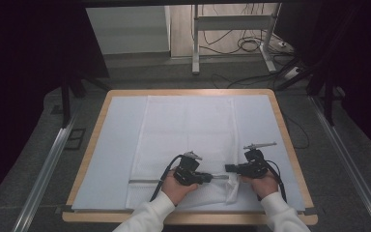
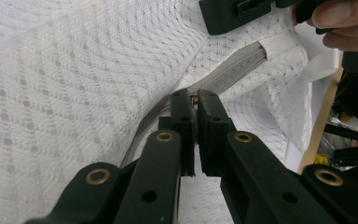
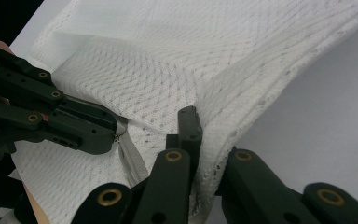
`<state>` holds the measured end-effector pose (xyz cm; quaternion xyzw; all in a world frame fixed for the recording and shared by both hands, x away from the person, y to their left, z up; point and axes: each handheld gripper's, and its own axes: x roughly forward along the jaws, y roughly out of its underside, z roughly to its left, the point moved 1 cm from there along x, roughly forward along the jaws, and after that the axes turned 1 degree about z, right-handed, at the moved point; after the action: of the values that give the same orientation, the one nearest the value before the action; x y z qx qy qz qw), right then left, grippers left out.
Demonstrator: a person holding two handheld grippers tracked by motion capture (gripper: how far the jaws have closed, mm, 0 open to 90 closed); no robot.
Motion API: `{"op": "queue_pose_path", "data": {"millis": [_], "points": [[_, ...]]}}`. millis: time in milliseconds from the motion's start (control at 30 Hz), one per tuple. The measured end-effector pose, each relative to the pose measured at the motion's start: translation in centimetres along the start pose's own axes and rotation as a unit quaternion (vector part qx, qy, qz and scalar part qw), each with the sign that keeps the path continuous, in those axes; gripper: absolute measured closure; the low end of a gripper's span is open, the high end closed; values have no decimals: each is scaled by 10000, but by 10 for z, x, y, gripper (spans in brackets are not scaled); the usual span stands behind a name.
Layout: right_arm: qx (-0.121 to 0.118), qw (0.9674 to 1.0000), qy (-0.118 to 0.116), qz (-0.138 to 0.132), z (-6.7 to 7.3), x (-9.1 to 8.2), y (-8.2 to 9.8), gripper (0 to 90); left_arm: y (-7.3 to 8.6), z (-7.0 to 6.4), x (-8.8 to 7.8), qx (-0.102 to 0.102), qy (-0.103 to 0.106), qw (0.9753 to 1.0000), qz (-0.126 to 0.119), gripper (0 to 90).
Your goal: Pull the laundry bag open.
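Note:
A white mesh bag [image 1: 188, 130] lies flat on the table, with a grey zipper [image 1: 145, 181] running along its near edge. My left gripper [image 1: 209, 178] points right, shut on the zipper pull [image 2: 194, 97], and the zipper tape [image 2: 235, 72] curves away beyond the jaws. My right gripper [image 1: 227, 168] faces it from the right, shut on the bag's near right edge. In the right gripper view that mesh edge [image 3: 242, 98] folds up between the jaws of the right gripper [image 3: 205, 135] and hides one pad. The left gripper [image 3: 114, 135] meets the zipper [image 3: 133, 158] close by.
A pale sheet [image 1: 111, 145] covers the table, and its wooden rim [image 1: 290, 140] shows around it. Metal rails [image 1: 48, 164] run along both sides on the floor. A desk frame [image 1: 195, 43] and cables [image 1: 251, 46] stand beyond the far edge.

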<state>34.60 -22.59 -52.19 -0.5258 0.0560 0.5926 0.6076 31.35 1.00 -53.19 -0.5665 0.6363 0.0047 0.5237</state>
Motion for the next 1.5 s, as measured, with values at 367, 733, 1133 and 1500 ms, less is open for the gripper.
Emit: {"op": "queue_pose_path", "data": {"millis": [367,733,1133,1500], "points": [[54,10000,-36,-46,-1,-2,-1,887,0,6,-8,-88,85,9999,-16,866],[22,10000,-26,-24,-2,-3,-1,887,9,17,-18,-226,15,9997,-24,866],[-21,10000,-46,27,0,0,-1,887,17,22,-27,-346,12,9994,-8,866],[-45,10000,1,40,-1,0,-1,887,24,30,-36,-474,-15,9989,-67,866]]}}
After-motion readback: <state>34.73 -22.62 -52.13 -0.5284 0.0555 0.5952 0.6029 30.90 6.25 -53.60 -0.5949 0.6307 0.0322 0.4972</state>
